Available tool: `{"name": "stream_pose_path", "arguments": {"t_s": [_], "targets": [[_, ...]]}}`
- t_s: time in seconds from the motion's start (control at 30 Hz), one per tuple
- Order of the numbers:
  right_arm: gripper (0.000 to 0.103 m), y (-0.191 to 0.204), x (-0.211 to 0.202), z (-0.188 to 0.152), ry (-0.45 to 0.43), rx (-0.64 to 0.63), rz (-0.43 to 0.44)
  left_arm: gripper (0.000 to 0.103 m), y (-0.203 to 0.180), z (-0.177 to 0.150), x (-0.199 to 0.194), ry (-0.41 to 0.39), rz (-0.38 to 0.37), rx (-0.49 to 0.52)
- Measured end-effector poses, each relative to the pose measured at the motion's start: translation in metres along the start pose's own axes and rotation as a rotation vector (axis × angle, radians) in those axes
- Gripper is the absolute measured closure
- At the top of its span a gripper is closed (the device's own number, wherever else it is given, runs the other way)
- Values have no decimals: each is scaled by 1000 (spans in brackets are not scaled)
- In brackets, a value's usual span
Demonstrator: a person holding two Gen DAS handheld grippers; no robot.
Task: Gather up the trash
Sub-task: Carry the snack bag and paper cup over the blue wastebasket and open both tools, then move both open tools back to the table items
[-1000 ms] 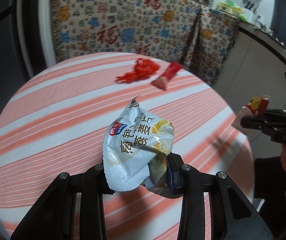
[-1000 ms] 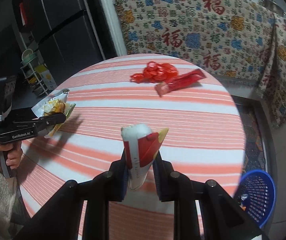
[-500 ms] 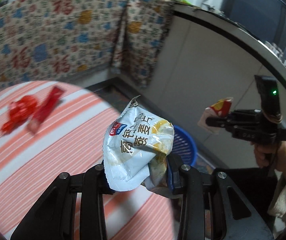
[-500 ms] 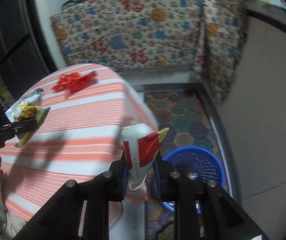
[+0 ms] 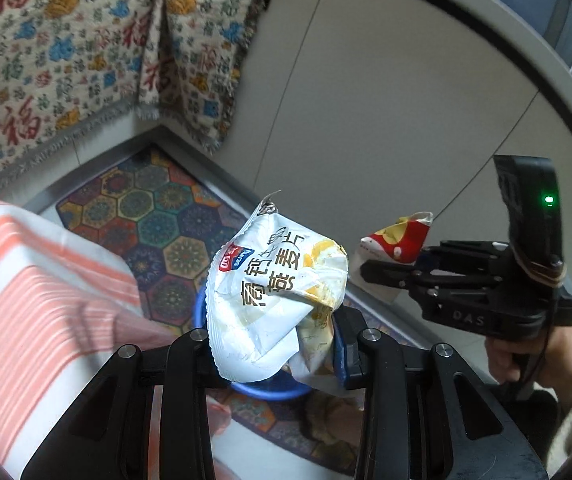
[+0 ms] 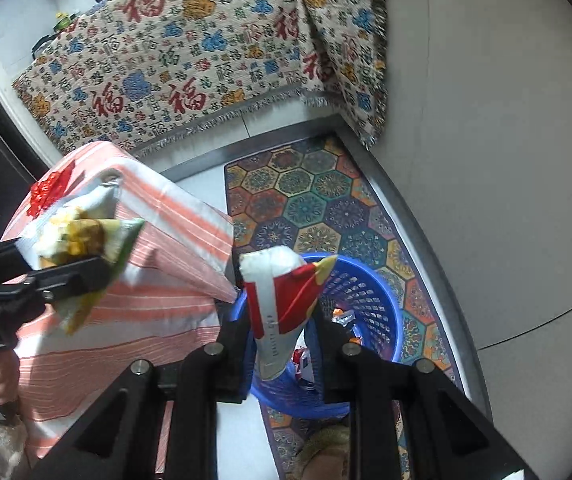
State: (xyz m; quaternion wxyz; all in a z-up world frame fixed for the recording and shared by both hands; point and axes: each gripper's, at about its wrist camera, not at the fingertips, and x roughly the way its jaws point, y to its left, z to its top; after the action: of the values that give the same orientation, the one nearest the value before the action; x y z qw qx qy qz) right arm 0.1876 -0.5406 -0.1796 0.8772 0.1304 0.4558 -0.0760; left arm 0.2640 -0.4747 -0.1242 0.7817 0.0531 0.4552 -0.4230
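I've swung both off the bench [image 6: 158, 216]: left fingers [image 5: 274, 336] gripping the white packet [image 5: 274, 292], right fingers [image 6: 282, 332] gripping the red-white wrapper [image 6: 282, 304], blue basket [image 6: 369, 280] at 12 o'clock, ready to drop.

In the left wrist view the white snack bag [image 5: 274, 300] hides most of the blue basket [image 5: 264, 391], low in the centre. The tabletop [image 5: 26, 300] runs off the left edge. In the right wrist view, the basket's [image 6: 369, 300] contents are too small to identify.
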Motion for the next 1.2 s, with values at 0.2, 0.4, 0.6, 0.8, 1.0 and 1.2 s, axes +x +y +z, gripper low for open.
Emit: {"name": "stream_pose_path", "arguments": {"t_s": [0.2,0.4,0.6,0.8,1.0,1.2], "targets": [[78,-28,23,-7,33,33,-13,67,-1,2,38,49,-3,-2],[77,-53,38,-7,58,66,-21,66,-2,3,64,81,-7,5],[47,-64,55,-7,66,90,10,52,-4,4,83,105,-13,15],[47,-73,52,-3,38,117,-10,50,-3,7,84,89,-37,-10],[47,-71,40,-2,7,127,24,44,-5,10,59,32,-31,-3],[46,-50,19,-2,-53,59,-39,33,3,3,6,-20,18,-4]]}}
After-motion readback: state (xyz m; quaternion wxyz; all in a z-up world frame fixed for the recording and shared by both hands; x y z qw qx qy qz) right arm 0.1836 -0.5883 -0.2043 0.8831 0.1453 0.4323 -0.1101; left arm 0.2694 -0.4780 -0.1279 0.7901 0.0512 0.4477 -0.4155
